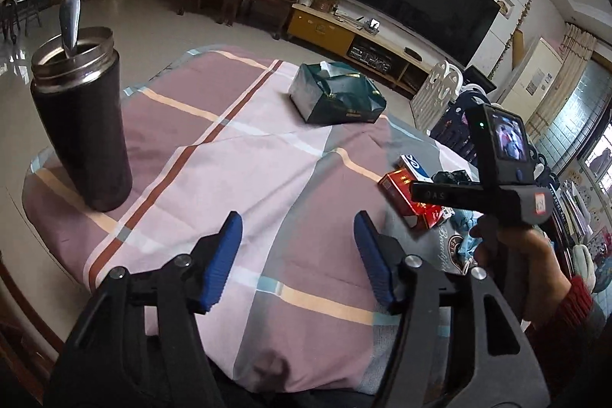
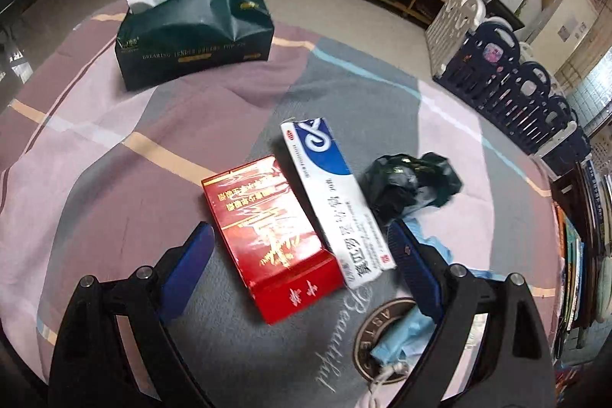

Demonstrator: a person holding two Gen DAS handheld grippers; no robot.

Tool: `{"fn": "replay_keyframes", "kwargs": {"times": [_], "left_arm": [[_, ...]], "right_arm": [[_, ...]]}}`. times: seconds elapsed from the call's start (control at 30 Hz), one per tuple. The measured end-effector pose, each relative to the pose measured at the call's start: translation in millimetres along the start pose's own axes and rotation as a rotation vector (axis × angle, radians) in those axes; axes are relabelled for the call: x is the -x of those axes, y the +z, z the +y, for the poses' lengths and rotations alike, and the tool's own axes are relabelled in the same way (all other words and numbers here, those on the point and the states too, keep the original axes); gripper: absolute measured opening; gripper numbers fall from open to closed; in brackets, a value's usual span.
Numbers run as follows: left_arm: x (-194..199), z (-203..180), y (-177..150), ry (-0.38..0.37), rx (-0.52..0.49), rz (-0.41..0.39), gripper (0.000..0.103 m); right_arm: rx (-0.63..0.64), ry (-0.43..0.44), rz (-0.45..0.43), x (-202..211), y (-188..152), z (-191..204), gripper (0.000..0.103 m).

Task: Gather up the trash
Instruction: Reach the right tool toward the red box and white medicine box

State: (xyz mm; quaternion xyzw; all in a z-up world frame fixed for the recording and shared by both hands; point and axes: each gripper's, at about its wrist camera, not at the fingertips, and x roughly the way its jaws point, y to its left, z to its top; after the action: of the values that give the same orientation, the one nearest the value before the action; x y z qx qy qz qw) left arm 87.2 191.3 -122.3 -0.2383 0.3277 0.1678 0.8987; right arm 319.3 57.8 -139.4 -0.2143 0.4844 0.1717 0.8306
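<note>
left wrist: left gripper [image 1: 298,228] open over the cloth [image 1: 244,159], nothing between its jaws; cup [image 1: 82,125] far left

right wrist: right gripper [image 2: 302,236] open wide, straddling the red box [image 2: 267,236] and white box [image 2: 332,197]; black wad [image 2: 409,182] and blue mask [image 2: 401,335] just beside

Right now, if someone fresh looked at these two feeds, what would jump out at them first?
The red box and the white-and-blue box lying side by side, framed by the open right gripper, with a crumpled dark wrapper just right of them. Farther back sits a dark green tissue box. In the left wrist view, a tall dark tumbler with a spoon in it stands at the table's left edge.
</note>
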Motion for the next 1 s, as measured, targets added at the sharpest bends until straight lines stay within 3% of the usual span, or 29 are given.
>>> {"fn": "replay_keyframes", "kwargs": {"times": [0.13, 0.27, 0.3, 0.33, 0.37, 0.4, 0.53, 0.67, 0.7, 0.77, 0.83, 0.9, 1.0], "left_arm": [[-3.8, -0.6, -2.9, 0.000, 0.004, 0.011, 0.063], [-6.7, -6.2, -6.0, 0.000, -0.009, 0.022, 0.064], [-6.8, -6.8, -6.6, -0.002, -0.009, 0.023, 0.064], [-7.4, -6.6, -6.4, -0.002, -0.007, 0.023, 0.064], [-7.5, -6.3, -6.5, -0.001, -0.004, 0.023, 0.064], [-7.5, -5.8, -6.7, 0.002, 0.000, 0.022, 0.064], [-7.3, 0.8, -6.6, 0.008, 0.039, 0.024, 0.064], [-7.7, 13.3, -5.2, 0.007, 0.110, 0.024, 0.066], [-8.7, 16.0, -5.4, 0.003, 0.127, 0.031, 0.066], [-10.5, 18.0, -6.0, 0.000, 0.143, 0.044, 0.066], [-12.5, 17.6, -6.7, 0.005, 0.143, 0.053, 0.067], [-13.8, 15.8, -7.2, 0.008, 0.138, 0.058, 0.068], [-17.7, 14.3, -8.1, 0.008, 0.131, 0.073, 0.070]], "right_arm": [[0.019, -0.056, 0.056, -24.0, 3.9, 4.2, 0.090], [-0.028, 0.022, 0.091, -31.0, -5.8, 5.0, 0.090], [0.001, 0.017, 0.084, -28.3, -8.2, 10.4, 0.085], [0.029, 0.011, 0.076, -25.2, -10.9, 16.0, 0.069], [0.053, 0.010, 0.073, -21.6, -13.0, 22.0, 0.062], [0.058, 0.034, 0.081, -18.1, -15.0, 25.8, 0.062], [0.051, 0.169, 0.100, -3.1, -24.1, 41.0, 0.060], [0.041, 0.466, 0.202, 10.2, -42.2, 59.8, 0.062], [0.046, 0.522, 0.222, 13.5, -44.7, 62.9, 0.064], [0.035, 0.570, 0.182, 26.5, -43.6, 58.6, 0.068], [-0.018, 0.514, 0.081, 36.4, -31.8, 36.7, 0.081], [-0.115, 0.386, 0.003, 36.6, -19.9, 7.5, 0.082], [-0.232, 0.223, 0.000, 17.7, -4.2, -25.5, 0.082]]}}
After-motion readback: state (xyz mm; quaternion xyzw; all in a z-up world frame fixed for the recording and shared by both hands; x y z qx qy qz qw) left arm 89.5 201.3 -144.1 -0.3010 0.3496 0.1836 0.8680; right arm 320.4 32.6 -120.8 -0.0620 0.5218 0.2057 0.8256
